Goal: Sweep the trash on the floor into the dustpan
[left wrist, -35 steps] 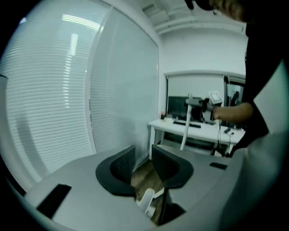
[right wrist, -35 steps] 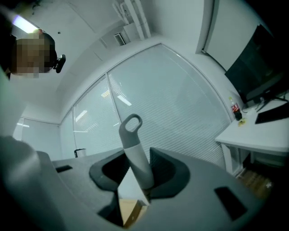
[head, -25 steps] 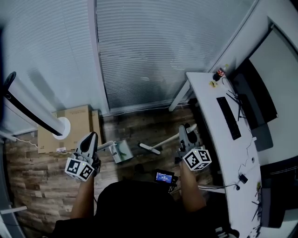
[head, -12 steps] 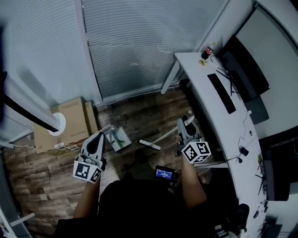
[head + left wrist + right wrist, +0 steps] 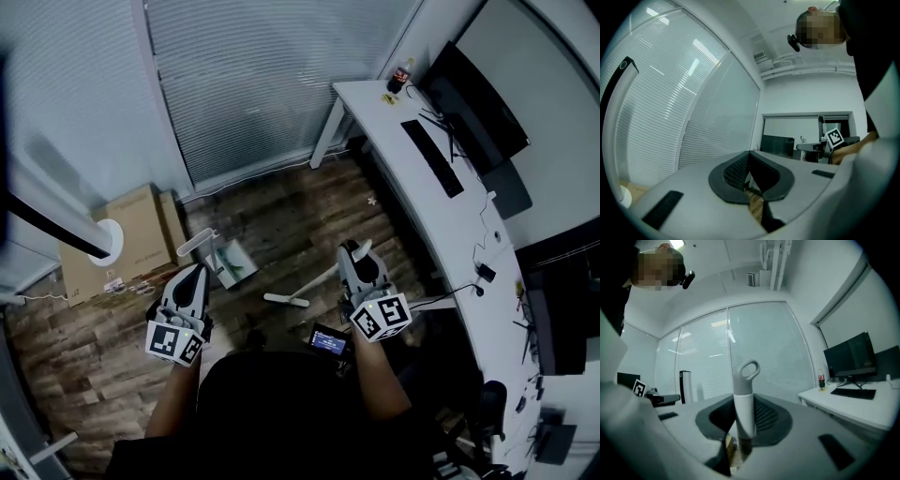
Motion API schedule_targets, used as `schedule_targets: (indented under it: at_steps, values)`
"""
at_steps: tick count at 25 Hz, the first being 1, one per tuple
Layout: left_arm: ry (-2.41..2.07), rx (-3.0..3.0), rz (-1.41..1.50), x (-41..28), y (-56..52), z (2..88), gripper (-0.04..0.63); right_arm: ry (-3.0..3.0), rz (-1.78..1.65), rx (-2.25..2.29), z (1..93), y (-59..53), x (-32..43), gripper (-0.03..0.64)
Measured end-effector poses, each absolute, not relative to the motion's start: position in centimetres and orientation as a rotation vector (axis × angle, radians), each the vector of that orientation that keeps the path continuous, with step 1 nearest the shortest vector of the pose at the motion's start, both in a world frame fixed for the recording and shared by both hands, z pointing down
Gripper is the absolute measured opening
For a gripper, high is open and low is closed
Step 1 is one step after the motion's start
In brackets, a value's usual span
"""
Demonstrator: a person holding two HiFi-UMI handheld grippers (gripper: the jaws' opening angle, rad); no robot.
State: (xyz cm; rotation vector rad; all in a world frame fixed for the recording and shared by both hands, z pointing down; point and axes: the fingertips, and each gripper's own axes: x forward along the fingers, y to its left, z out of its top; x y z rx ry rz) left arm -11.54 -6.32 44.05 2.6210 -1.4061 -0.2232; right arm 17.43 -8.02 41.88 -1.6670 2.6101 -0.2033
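Your right gripper [image 5: 743, 414] is clamped on the pale handle of the broom [image 5: 314, 281]. The handle stands upright between the jaws, with its hanging loop above them. Your left gripper [image 5: 750, 161] is closed, pad against pad, with nothing seen between the jaws.

From the right gripper the broom's long axis slants down and toward your left. It ends at the broom head [image 5: 286, 300], low over the wooden floor [image 5: 281, 220] between the two grippers; contact cannot be told.

The dustpan [image 5: 232, 264] lies beyond that head, farther left, just ahead of the left gripper and well apart from the right. Your left hand is the nearer to it. Judged from this layout, the sweep should run from right to left.

A small pale scrap [image 5: 372, 200] lies on the floor near the desk [image 5: 394, 155], ahead of the right gripper. Whether it is the trash cannot be told.

Writing:
- The marker cubes bear only black-and-white squares.
- The bottle [image 5: 401, 73] has a red label too small to read.
- The cardboard box [image 5: 131, 230] shows no legible print.
- The lit screen [image 5: 328, 342] is likewise unreadable.
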Motion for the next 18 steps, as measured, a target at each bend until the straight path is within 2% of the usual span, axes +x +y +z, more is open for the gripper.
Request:
schedule_targets:
  at_steps: [6, 18]
  values:
    - [-1.346, 2.657, -0.175, -9.2, -3.8, 44.3, -0.006, 2.663, -0.216, -1.612, 42.2, -3.4, 17.0, 0.080]
    - [-1.415, 2.621, -0.116, -8.8, 4.5, 44.4, -0.005, 2.686, -0.217, -1.517, 41.0, 5.6, 15.7, 0.081]
